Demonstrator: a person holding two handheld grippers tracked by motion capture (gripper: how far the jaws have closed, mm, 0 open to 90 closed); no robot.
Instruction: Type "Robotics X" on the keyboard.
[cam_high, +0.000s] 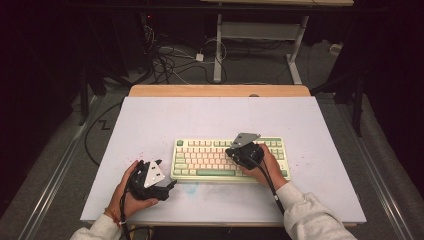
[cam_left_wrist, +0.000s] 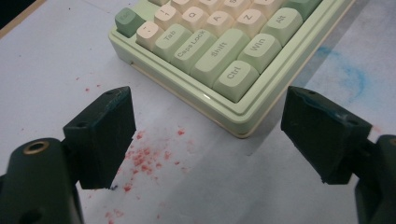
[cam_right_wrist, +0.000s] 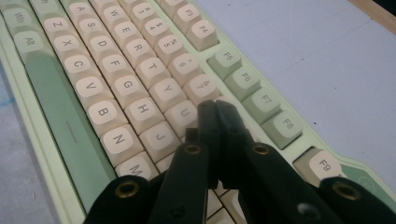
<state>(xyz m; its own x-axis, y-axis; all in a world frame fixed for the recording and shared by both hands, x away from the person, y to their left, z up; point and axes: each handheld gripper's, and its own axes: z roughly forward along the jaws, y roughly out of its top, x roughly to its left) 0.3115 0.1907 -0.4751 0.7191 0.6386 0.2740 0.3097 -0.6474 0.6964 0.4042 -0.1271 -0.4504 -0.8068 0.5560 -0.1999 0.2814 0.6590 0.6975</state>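
Observation:
A pale green and cream keyboard (cam_high: 210, 159) lies near the front middle of the white table top. My right gripper (cam_high: 235, 150) hovers over its right half, jaws shut together with nothing between them. In the right gripper view the closed tips (cam_right_wrist: 215, 108) rest at the keys beside U and 7 on the keyboard (cam_right_wrist: 116, 84). My left gripper (cam_high: 169, 186) sits on the table just off the keyboard's front-left corner (cam_left_wrist: 238, 128), jaws open wide. The left gripper (cam_left_wrist: 210, 126) holds nothing, and one of its fingers (cam_left_wrist: 105, 135) stands over red specks.
The white board (cam_high: 150, 120) covers a wooden table whose far edge (cam_high: 220, 90) shows. Red specks (cam_left_wrist: 144, 156) and a blue smear (cam_left_wrist: 350, 70) mark the surface near the keyboard. Cables (cam_high: 170, 60) and a desk frame (cam_high: 218, 45) lie on the floor beyond.

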